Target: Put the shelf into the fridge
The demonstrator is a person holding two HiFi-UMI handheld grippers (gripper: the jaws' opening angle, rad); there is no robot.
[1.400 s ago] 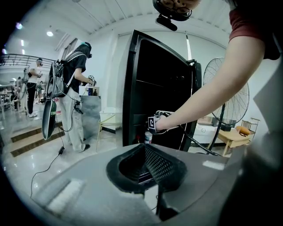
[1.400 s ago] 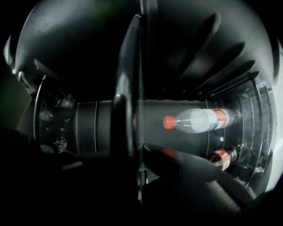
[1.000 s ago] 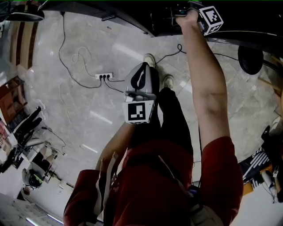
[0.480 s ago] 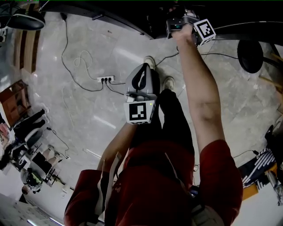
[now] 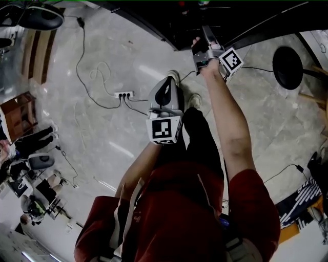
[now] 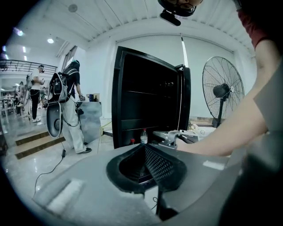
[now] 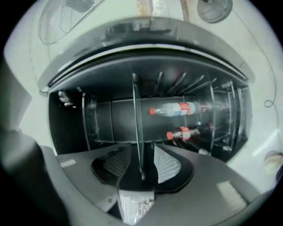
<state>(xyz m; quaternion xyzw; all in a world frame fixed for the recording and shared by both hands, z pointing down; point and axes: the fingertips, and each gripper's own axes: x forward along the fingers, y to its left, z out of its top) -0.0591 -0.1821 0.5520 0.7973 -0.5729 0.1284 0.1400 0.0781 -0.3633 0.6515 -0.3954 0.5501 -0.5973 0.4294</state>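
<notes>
The black fridge point(image 6: 150, 97) stands open in front of me, and its dark inside fills the right gripper view point(image 7: 110, 119). A clear glass shelf point(image 7: 137, 128) runs edge-on from the fridge down between the pads of my right gripper point(image 7: 141, 163). Its jaws are closing, with a small gap on each side of the glass. In the head view the right gripper point(image 5: 203, 45) reaches out at arm's length to the fridge point(image 5: 205, 15). My left gripper point(image 5: 165, 97) hangs at waist height above the floor, its jaws point(image 6: 143, 165) open on nothing.
Two red-capped bottles point(image 7: 177, 109) point(image 7: 183, 132) lie inside the fridge. A power strip point(image 5: 122, 94) and cables trail over the marble floor. A standing fan point(image 6: 222, 90) is right of the fridge. A person with a backpack point(image 6: 70, 106) stands to the left.
My right gripper has drawn back a little from the fridge, down and left in the head view. The left gripper has stayed at waist height.
</notes>
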